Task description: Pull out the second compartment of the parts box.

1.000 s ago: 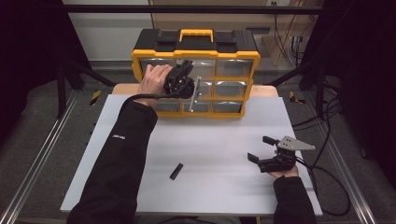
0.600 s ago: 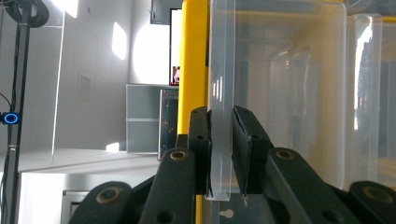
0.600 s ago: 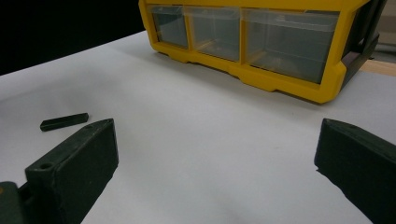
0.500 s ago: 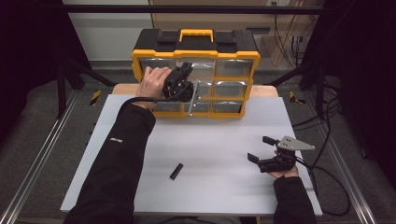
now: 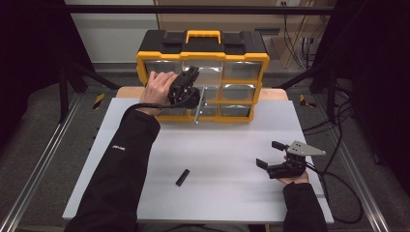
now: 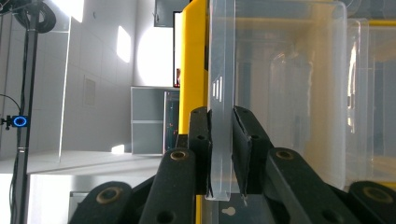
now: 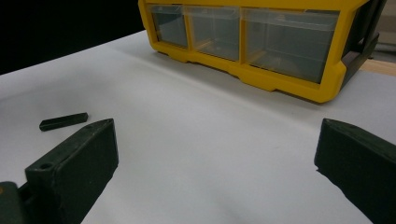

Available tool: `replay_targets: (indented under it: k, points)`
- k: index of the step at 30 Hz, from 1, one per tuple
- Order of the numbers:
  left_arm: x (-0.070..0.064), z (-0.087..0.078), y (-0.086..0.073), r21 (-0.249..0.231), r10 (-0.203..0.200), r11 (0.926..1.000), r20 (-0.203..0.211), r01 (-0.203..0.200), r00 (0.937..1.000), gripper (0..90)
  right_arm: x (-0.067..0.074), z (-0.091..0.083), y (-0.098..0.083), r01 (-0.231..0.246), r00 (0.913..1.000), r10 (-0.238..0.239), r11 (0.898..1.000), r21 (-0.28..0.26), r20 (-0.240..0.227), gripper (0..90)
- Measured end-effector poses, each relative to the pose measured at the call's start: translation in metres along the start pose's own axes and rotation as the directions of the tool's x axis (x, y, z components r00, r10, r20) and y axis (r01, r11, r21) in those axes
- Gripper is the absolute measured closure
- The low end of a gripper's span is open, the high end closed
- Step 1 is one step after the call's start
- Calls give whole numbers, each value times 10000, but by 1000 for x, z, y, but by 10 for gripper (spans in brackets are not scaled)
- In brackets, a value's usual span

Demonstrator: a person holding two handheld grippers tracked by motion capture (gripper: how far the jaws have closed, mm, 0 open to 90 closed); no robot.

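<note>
The clear drawer [image 6: 221, 116] stands in the yellow organizer [image 5: 203, 59] at the far edge of the desk [image 5: 232, 140], its thin front lip clamped between the jaws of the left gripper [image 5: 189, 89]. A small black bar [image 5: 182, 177] lies flat on the desk nearer the person. Farther right, the right gripper [image 5: 270, 153] rests low over the desk, well apart from the organizer, with its jaws wide apart and nothing between them.

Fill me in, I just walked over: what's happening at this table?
A person is working at a yellow organizer case standing at the far edge of the table. The left gripper is clamped on the clear front lip of a drawer in the case. The right gripper rests open on the near right of the table, holding nothing. A small black bar lies loose near the table's front.
</note>
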State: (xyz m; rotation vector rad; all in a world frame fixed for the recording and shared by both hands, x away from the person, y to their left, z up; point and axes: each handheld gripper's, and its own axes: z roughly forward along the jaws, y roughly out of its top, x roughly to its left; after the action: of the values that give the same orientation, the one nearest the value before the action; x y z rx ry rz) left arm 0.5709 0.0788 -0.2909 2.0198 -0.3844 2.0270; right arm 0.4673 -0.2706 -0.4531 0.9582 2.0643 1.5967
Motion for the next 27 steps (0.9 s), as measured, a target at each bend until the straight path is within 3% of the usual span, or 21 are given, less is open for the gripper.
replay_targets:
  k: [27]
  points:
    - [-1, -11, 2, -201, 23, 9998, -27, -24, 10000, 780, 0, 0, 0, 5, 10000, -5, 10000, -20, -1, 1]
